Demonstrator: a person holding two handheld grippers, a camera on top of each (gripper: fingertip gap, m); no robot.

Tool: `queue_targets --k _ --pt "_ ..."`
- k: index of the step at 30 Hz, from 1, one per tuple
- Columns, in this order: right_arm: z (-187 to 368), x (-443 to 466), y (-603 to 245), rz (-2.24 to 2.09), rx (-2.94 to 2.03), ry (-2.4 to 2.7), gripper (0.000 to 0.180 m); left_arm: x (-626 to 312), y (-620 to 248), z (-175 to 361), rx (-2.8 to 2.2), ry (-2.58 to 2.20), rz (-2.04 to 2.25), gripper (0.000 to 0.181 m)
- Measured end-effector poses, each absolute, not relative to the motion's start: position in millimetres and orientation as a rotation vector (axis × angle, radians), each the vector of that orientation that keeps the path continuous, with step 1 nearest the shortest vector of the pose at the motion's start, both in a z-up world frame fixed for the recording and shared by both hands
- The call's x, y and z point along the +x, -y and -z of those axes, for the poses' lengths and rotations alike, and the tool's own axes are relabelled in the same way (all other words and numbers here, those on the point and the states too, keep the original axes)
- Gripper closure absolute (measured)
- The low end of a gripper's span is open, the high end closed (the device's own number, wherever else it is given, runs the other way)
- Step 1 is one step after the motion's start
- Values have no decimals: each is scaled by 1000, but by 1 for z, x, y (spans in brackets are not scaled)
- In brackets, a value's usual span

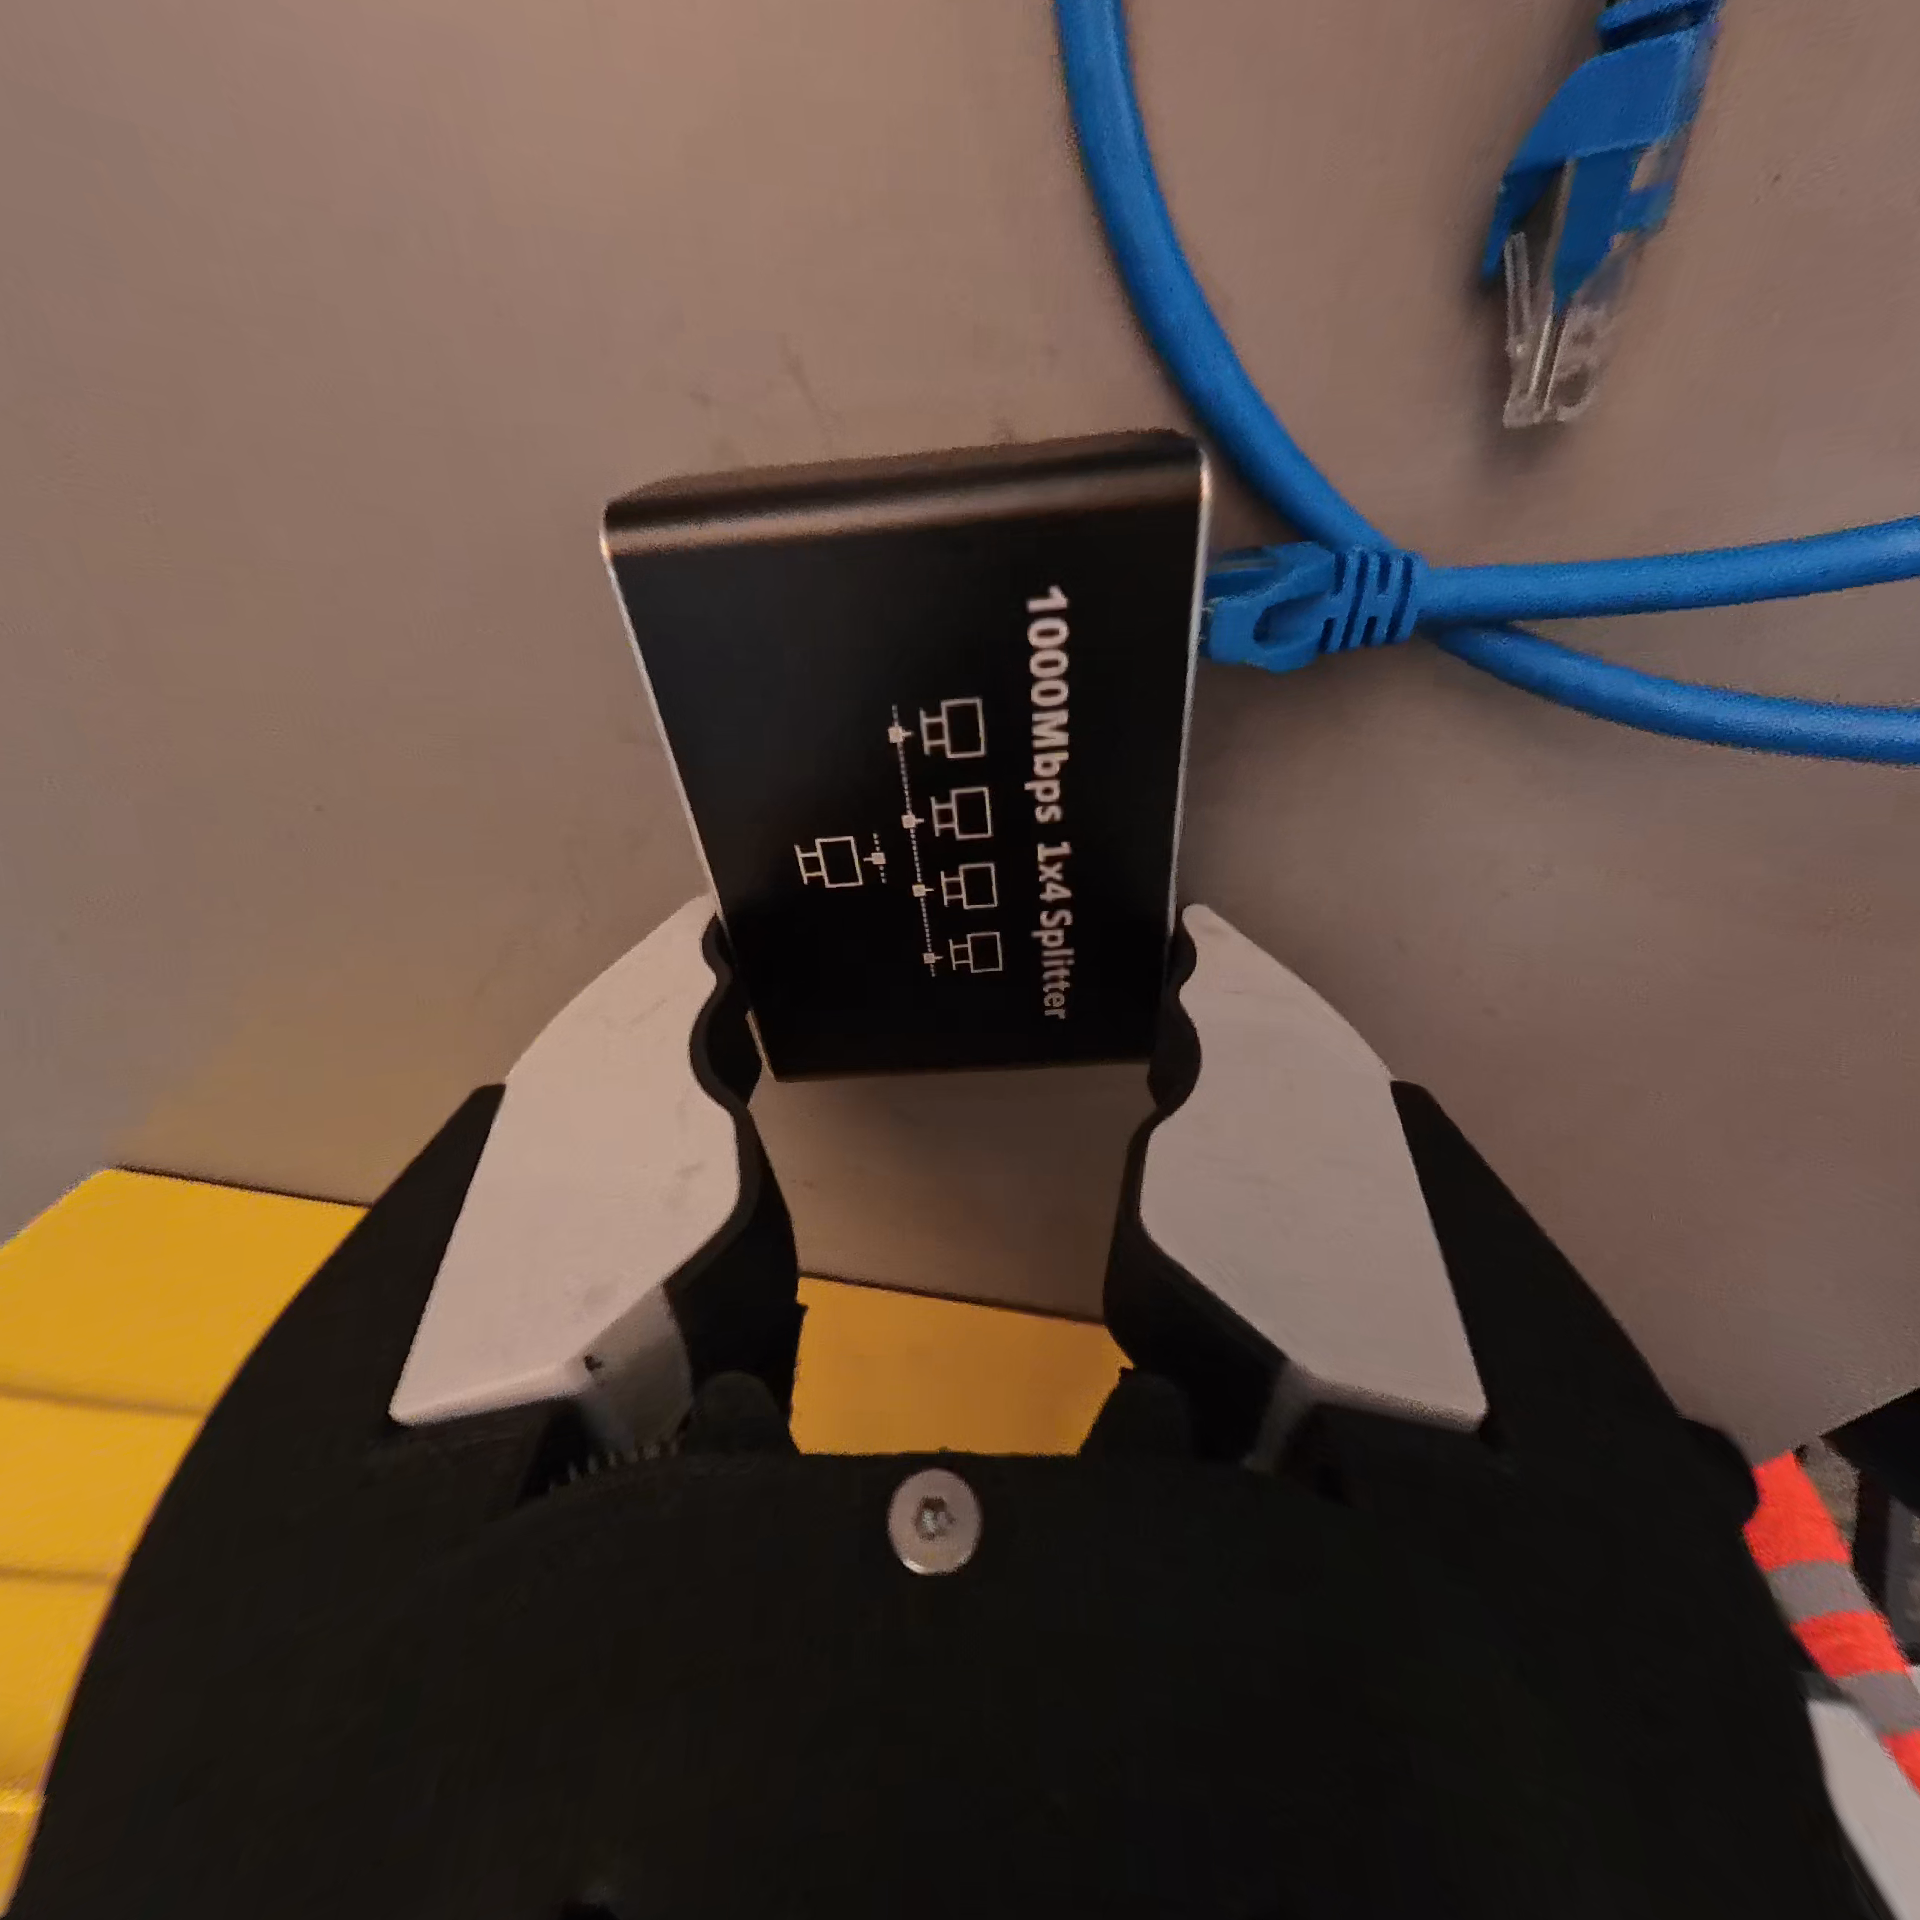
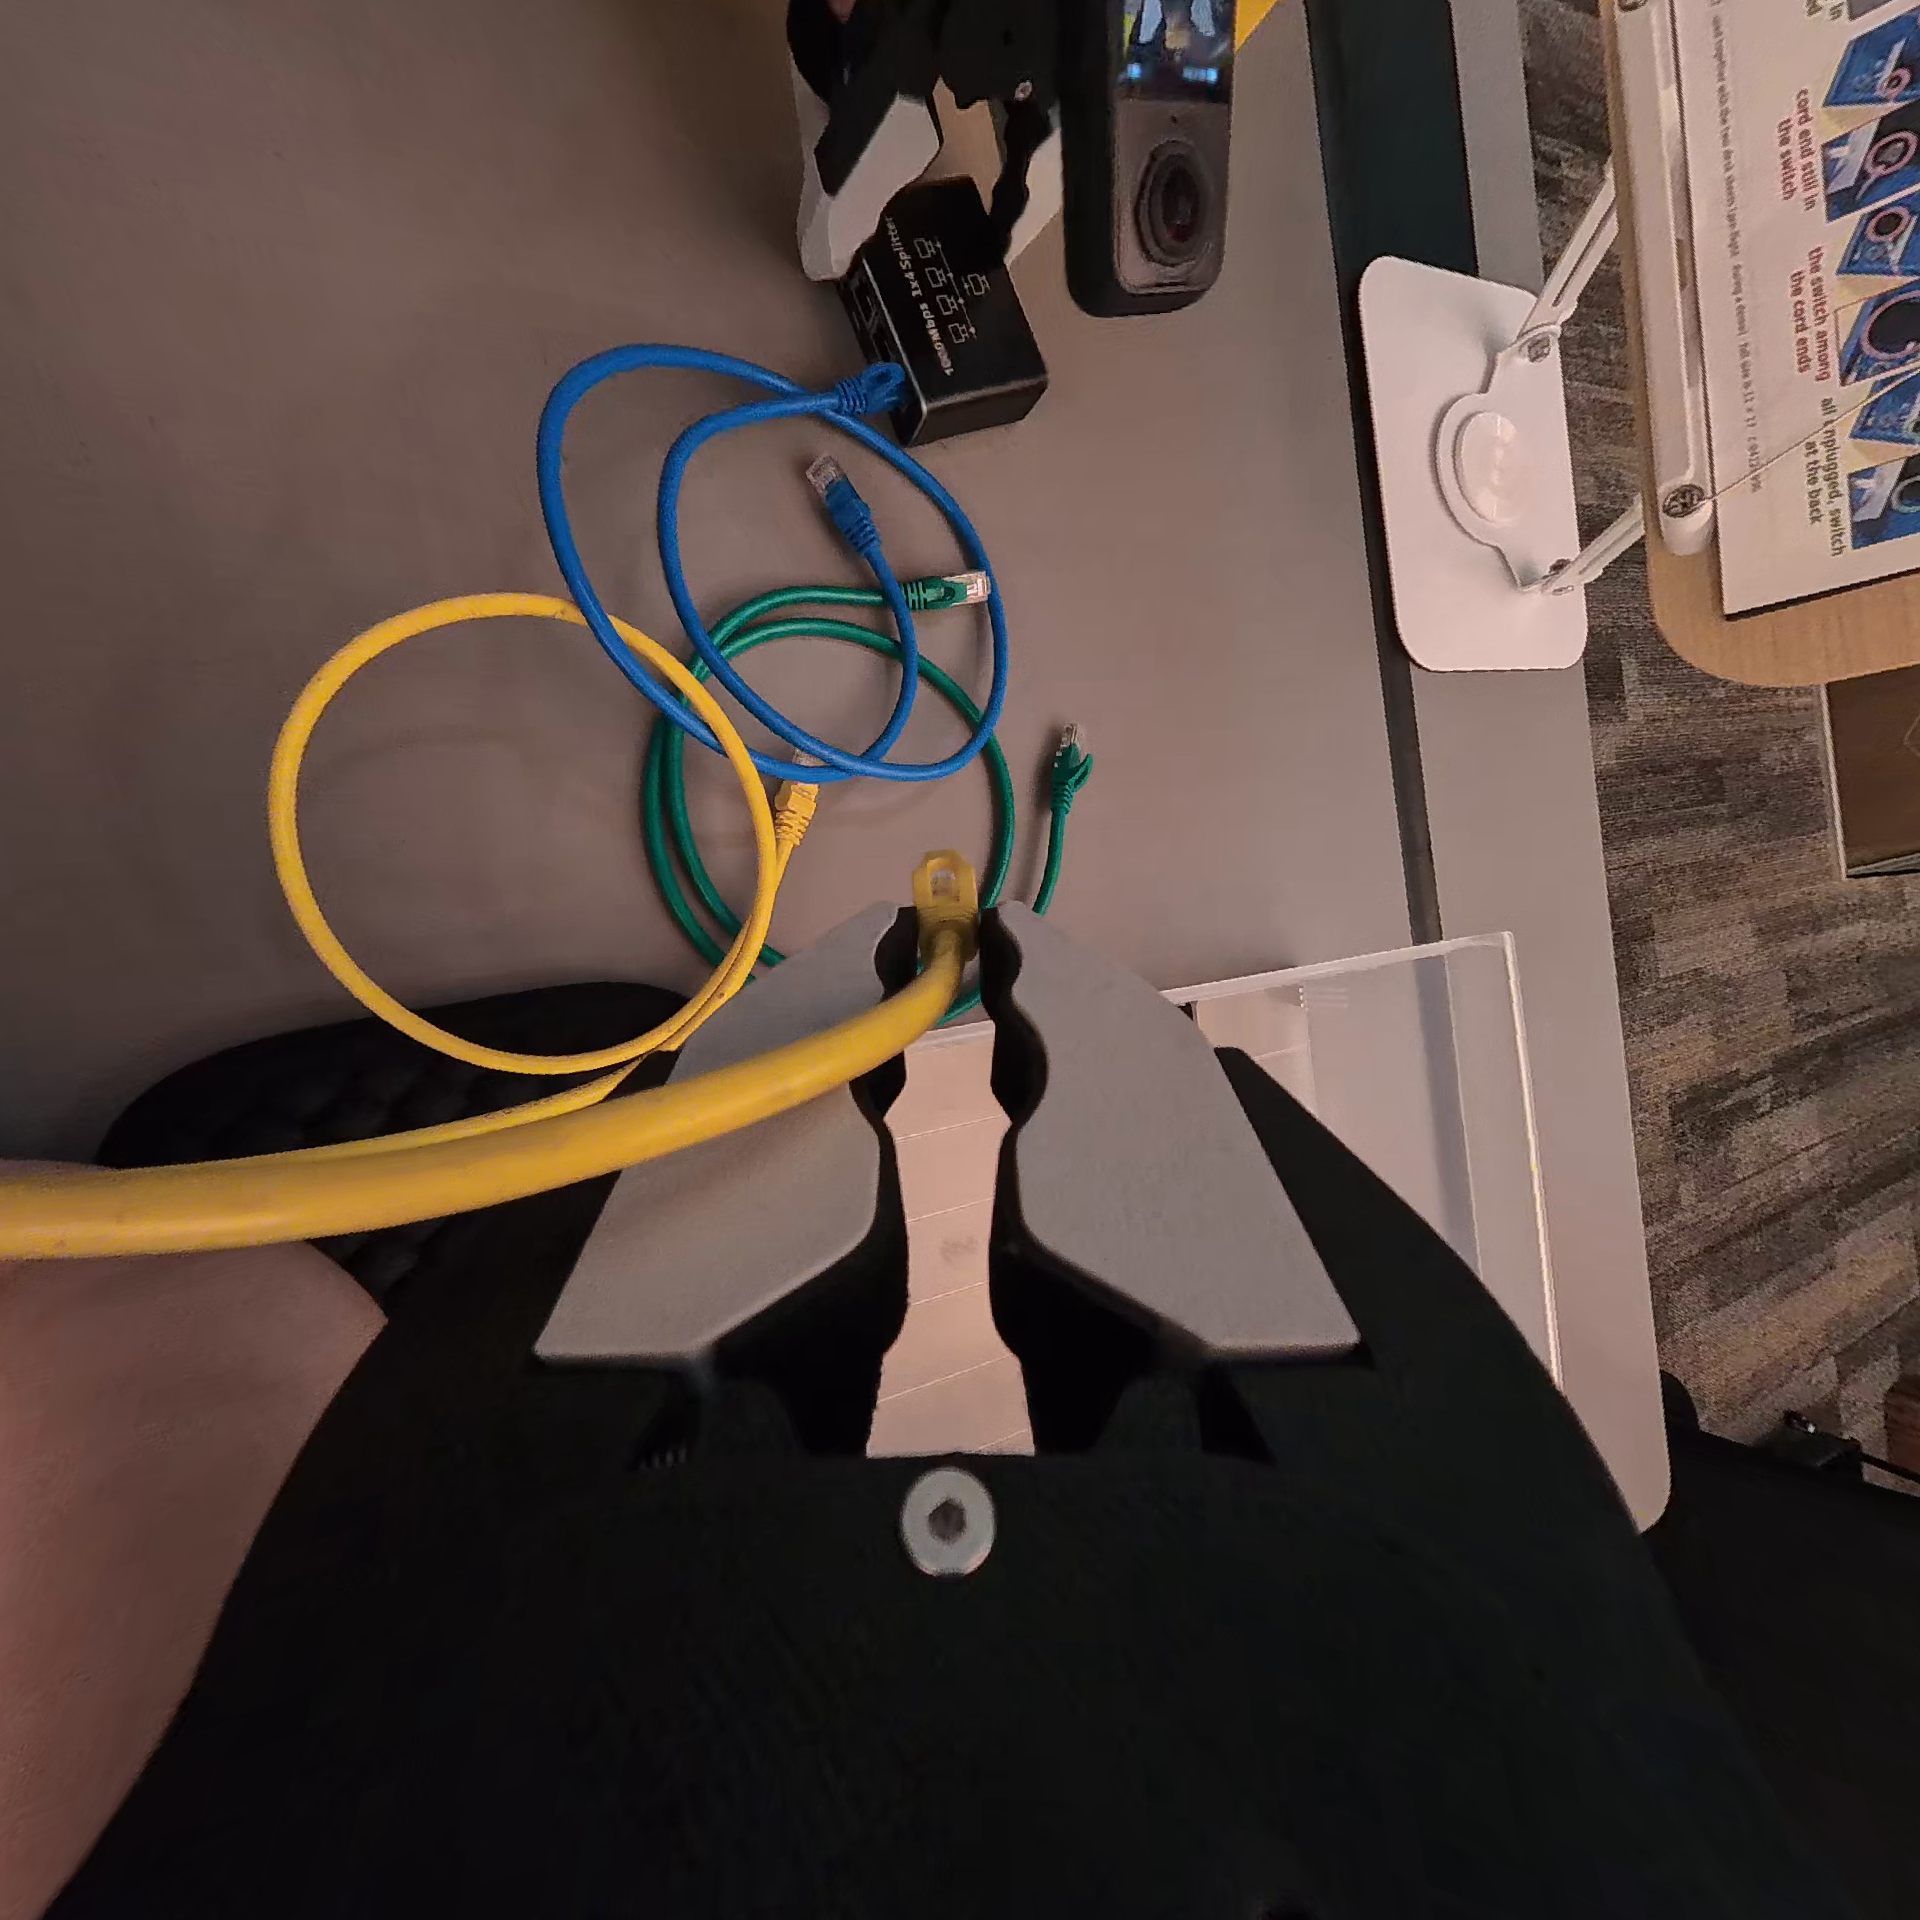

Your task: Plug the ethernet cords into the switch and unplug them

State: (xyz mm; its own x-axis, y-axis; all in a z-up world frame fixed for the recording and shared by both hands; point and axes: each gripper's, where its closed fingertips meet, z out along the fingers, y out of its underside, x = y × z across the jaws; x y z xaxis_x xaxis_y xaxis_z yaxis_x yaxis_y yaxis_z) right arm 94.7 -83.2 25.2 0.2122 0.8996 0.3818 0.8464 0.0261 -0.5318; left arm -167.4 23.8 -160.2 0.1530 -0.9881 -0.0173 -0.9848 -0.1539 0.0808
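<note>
Switch (image 1: 914,790): black box braced on tabletop (image 1: 312,416) by left gripper (image 1: 951,977) jaws, steadying ports | blue cord (image 1: 1299,613): one end plugged in | right gripper (image 2: 943,935): jaws pinching yellow cord (image 2: 940,904) behind plug, tip forward for insertion

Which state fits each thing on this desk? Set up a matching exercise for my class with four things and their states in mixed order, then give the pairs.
Things
1. Switch
2. Blue cord
3. Yellow cord
4. Green cord

States
A. Both ends loose on the desk
B. One plug gripped by the right gripper
C. Held by the left gripper
D. One end plugged into the switch, the other loose

Pairs: 1-C, 2-D, 3-B, 4-A
</note>
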Motion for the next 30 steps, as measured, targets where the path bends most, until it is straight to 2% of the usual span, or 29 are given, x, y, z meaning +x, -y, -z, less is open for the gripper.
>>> queue_targets --k 1,7,16,19,23,25,30 --pt "-25 95 83 -100 -1806 1624 168 -166 -24 160 2374 1993 86 106" --pt "-25 96 82 -104 -1809 1622 168 -154 -29 147 2554 1915 -53 106" --pt "-32 98 77 -86 -1792 1579 168 -120 -42 88 2988 1794 -633 106" --pt "-38 102 71 -58 -1782 1528 168 -118 -42 61 3101 1691 -970 106" --pt "-47 105 58 -11 -1770 1452 168 -115 -23 25 3028 1427 -1624 106" --pt "-48 105 51 -6 -1779 1428 168 -117 -13 23 2955 1313 -1780 106" --pt "-37 89 49 -99 -1768 1499 168 -121 -1 37 2907 1173 -1798 106"
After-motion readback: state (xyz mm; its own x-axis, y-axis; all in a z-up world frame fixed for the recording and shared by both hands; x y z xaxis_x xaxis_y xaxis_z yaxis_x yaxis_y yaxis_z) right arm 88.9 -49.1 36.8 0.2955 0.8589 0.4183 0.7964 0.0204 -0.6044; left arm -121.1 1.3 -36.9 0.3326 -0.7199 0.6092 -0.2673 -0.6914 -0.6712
